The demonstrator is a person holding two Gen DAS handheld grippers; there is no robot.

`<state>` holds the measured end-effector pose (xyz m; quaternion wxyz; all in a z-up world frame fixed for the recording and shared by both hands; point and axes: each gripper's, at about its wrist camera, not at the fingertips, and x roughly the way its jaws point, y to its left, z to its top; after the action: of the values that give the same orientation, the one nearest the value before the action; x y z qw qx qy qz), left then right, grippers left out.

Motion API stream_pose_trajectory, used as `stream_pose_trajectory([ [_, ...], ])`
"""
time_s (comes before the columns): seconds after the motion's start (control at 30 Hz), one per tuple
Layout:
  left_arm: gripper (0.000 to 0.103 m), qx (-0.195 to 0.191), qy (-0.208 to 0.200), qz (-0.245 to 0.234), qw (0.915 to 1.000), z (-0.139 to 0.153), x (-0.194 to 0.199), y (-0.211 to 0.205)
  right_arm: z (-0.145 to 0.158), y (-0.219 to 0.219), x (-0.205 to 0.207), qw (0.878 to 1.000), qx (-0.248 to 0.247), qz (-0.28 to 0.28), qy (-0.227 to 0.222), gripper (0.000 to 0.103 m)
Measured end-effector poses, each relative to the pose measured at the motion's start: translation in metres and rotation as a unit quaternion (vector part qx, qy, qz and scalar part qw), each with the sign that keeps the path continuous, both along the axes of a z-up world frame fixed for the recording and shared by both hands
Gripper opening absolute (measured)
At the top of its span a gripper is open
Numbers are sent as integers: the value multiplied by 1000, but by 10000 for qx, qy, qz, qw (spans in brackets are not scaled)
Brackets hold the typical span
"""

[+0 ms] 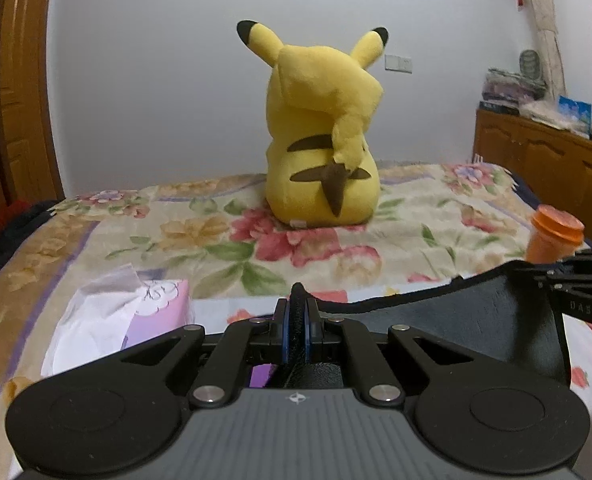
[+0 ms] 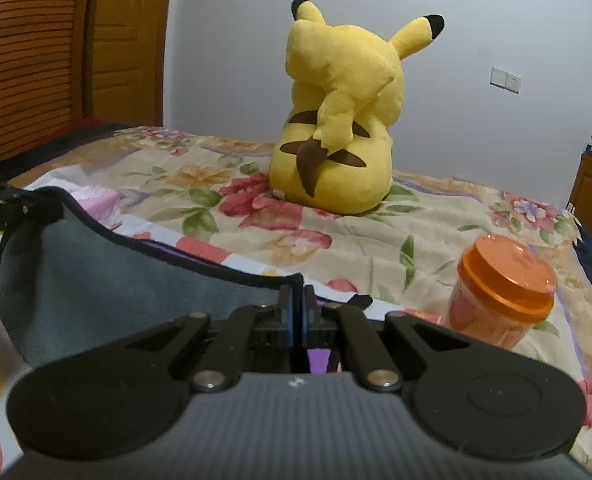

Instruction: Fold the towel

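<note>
A dark grey towel (image 1: 456,320) hangs stretched between my two grippers above the floral bed. My left gripper (image 1: 297,308) is shut on one top corner of the towel; the cloth sticks up between its blue pads. My right gripper (image 2: 297,300) is shut on the other top corner, and the towel (image 2: 116,280) spreads to its left. The right gripper shows at the right edge of the left wrist view (image 1: 576,276); the left gripper shows at the left edge of the right wrist view (image 2: 12,204). The towel's lower part is hidden.
A yellow Pikachu plush (image 1: 322,128) sits mid-bed. An orange-lidded jar (image 2: 500,292) stands on the bed to the right. A purple tissue box (image 1: 136,312) lies to the left. A wooden cabinet (image 1: 544,160) is at the right and a wooden wardrobe (image 2: 56,48) at the left.
</note>
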<state>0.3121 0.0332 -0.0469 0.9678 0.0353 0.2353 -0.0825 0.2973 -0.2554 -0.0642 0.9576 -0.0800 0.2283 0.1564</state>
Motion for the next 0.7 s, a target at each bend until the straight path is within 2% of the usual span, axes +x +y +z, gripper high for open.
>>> stream_pose_trajectory([
  [0.37, 10, 162, -128, 48, 9998, -1, 30, -4, -1, 5, 26, 9996, -57, -215, -184, 5],
  [0.5, 10, 195, -58, 80, 9998, -10, 46, -6, -9, 9, 39, 9991, -175, -291, -239, 5],
  [0.7, 10, 229, 126, 126, 9996, -32, 68, -5, -29, 11, 60, 9991, -161, -376, -65, 5],
])
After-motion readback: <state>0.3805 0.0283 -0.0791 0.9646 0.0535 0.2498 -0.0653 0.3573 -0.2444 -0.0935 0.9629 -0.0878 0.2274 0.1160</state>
